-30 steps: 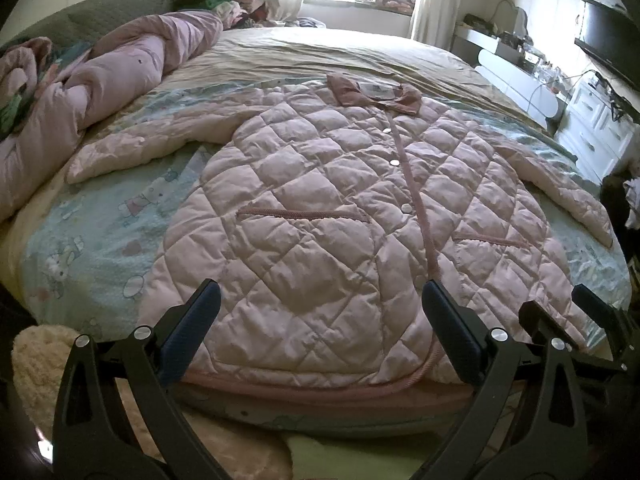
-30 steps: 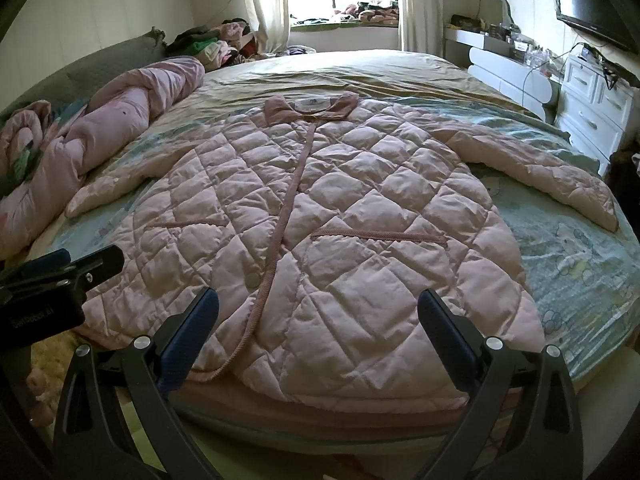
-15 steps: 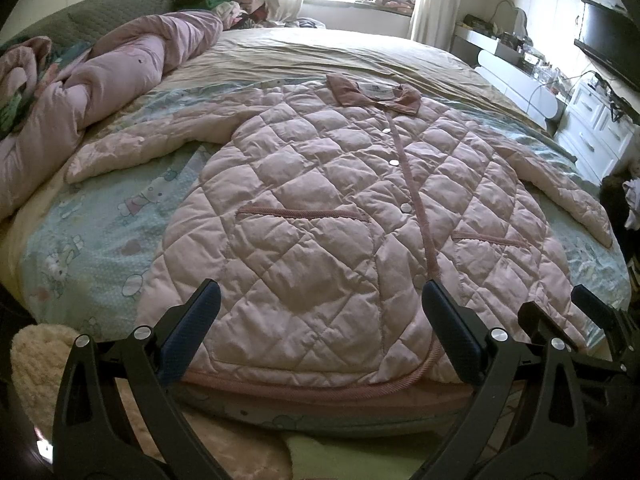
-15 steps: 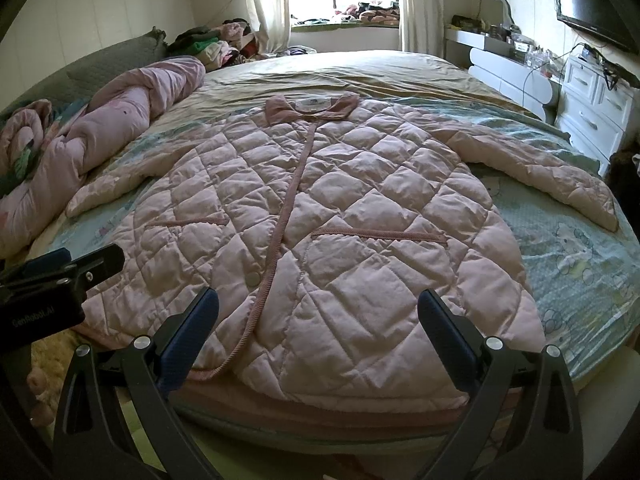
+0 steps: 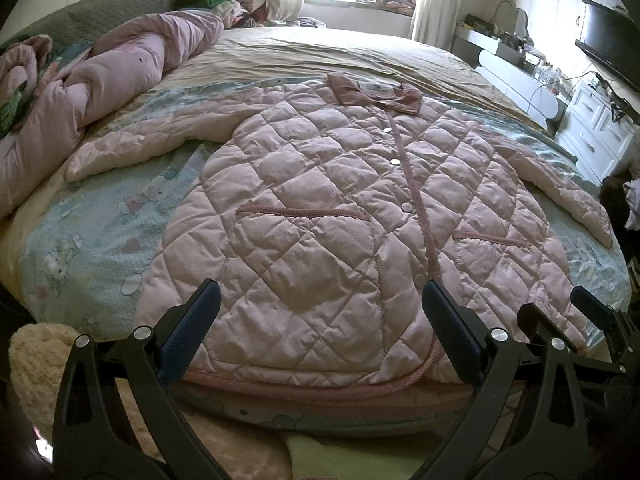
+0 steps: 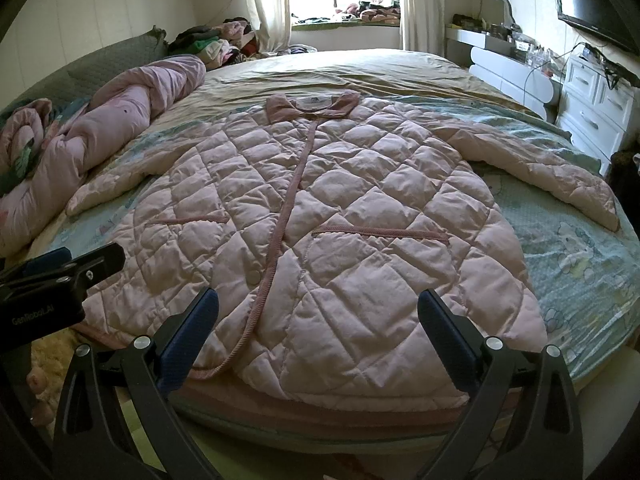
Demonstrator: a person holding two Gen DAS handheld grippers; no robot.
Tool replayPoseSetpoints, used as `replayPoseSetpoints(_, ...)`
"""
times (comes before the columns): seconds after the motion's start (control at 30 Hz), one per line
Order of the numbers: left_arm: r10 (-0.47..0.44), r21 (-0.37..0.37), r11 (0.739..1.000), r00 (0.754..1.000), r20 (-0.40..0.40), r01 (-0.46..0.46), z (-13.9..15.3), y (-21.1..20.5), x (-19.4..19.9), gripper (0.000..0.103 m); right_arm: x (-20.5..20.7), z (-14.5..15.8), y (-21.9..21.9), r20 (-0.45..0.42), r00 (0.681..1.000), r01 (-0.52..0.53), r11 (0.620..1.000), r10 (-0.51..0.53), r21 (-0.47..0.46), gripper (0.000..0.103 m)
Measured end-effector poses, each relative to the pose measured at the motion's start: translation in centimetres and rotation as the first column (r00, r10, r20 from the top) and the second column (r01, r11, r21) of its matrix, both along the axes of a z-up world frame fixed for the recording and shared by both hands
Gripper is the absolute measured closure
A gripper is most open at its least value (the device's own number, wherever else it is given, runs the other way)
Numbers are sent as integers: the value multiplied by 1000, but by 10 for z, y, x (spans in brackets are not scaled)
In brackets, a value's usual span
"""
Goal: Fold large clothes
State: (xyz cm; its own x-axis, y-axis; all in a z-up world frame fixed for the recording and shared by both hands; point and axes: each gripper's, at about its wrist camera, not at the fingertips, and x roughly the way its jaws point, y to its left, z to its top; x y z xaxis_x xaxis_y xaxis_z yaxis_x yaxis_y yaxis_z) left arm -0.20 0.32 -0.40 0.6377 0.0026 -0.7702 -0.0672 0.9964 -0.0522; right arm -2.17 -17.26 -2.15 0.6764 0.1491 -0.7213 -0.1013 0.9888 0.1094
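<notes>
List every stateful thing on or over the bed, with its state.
quilted coat: spread flat, front up, unfolded
collar: lying open
sleeves: stretched outward
pink duvet: bunched up
left gripper: open, empty
right gripper: open, empty

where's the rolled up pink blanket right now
In both wrist views the rolled-up pink quilted blanket lies along the left edge of the bed, beside the grey padded headboard and just beyond the left sleeve of the spread pink quilted coat.

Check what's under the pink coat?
The coat lies flat on a blue cartoon-print sheet, showing on both sides. Past the collar, a tan sheet. What's directly beneath the coat is covered.
</notes>
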Motion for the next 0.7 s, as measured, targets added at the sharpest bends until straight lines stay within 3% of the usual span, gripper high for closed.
replayPoseSetpoints(0.43,11,1,1000,1000,-6,-11,-1,7,0,9,7,-2,0,-5,1000,-3,1000,4,7,4)
replayPoseSetpoints(0.7,32,16,999,999,-29,-32,-6,8,35,9,43,0,-3,-25,1000,-13,999,13,30,4)
